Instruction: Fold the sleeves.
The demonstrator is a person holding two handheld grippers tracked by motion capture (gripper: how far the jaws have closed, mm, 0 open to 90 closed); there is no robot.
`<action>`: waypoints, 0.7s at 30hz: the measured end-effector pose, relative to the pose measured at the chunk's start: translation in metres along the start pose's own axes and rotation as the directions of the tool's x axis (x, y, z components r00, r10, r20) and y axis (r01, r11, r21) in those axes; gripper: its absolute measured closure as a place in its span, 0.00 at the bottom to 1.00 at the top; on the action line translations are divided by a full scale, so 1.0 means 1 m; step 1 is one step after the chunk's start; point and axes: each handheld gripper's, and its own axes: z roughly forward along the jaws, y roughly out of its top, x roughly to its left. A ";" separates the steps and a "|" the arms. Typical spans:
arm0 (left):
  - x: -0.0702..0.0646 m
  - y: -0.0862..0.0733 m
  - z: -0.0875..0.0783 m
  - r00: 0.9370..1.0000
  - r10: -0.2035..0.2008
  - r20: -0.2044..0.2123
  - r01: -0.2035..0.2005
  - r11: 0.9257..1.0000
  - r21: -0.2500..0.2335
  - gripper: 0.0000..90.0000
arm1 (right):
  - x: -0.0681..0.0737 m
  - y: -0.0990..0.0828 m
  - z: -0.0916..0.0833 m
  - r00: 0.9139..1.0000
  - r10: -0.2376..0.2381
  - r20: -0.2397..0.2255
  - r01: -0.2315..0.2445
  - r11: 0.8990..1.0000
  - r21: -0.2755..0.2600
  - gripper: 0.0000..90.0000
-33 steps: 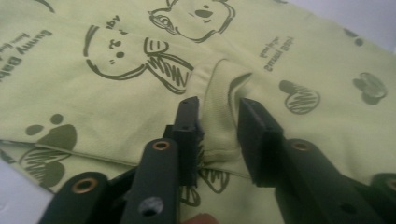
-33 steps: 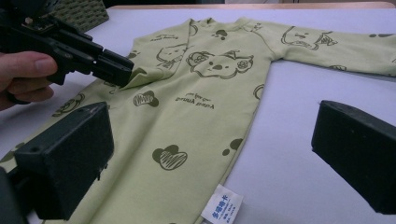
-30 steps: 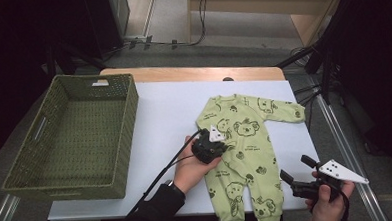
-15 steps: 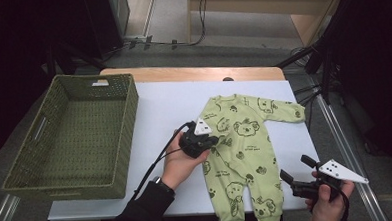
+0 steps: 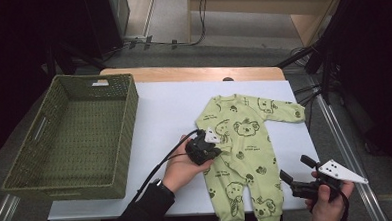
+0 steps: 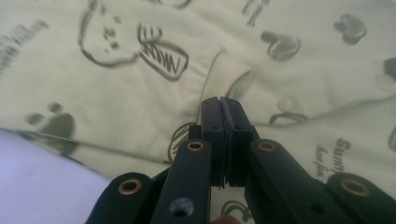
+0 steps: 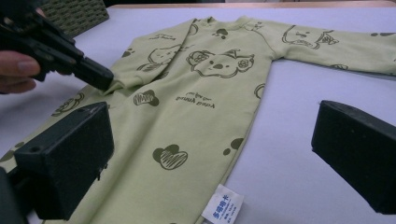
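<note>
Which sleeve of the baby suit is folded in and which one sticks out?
The sleeve by the left gripper is folded across the romper's chest; the other sleeve lies stretched out flat toward the table's right edge.

We see our left gripper (image 6: 223, 103) with jaws pressed together on a fold of the green romper (image 6: 140, 88), bear print at ten o'clock, white table (image 6: 37, 186) at eight.

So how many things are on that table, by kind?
Baby suits: 1, green with bear prints
Baskets: 1, green woven
Tongs: 2, left tongs shut on the suit's sleeve, right tongs open
Total: 4
</note>
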 end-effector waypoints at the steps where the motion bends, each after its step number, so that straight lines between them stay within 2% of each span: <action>1: 0.001 -0.001 0.002 1.000 -0.014 0.011 0.014 1.000 -0.004 0.95 | 0.000 0.000 0.000 1.000 0.001 0.002 -0.001 1.000 0.000 0.00; 3: 0.001 -0.001 0.004 0.999 -0.043 0.029 0.043 0.999 -0.021 0.89 | -0.001 0.000 -0.001 1.000 0.004 0.001 -0.004 1.000 -0.001 0.00; 6: 0.002 0.000 0.001 0.997 -0.065 0.048 0.067 0.997 -0.038 0.82 | -0.002 0.000 0.000 1.000 0.003 0.002 -0.003 1.000 -0.001 0.00; 9: 0.003 -0.001 -0.004 0.993 -0.089 0.080 0.096 0.992 -0.086 0.77 | -0.002 0.000 0.000 1.000 0.002 0.003 -0.002 1.000 -0.001 0.00; 12: 0.001 -0.003 -0.008 0.988 -0.111 0.103 0.124 0.984 -0.128 0.65 | -0.002 0.000 0.000 1.000 0.003 0.003 -0.003 1.000 -0.001 0.00; 16: -0.002 -0.008 -0.018 0.984 -0.132 0.117 0.153 0.968 -0.197 0.48 | -0.001 0.000 0.000 1.000 0.001 0.003 -0.001 1.000 0.001 0.00; 17: -0.002 -0.010 -0.021 0.984 -0.136 0.116 0.159 0.961 -0.226 0.45 | -0.001 0.000 0.000 1.000 0.001 0.003 -0.001 1.000 0.002 0.00; 21: -0.002 -0.015 -0.033 0.983 -0.146 0.108 0.172 0.941 -0.291 0.33 | 0.000 0.000 0.001 1.000 -0.002 0.001 0.002 1.000 0.002 0.00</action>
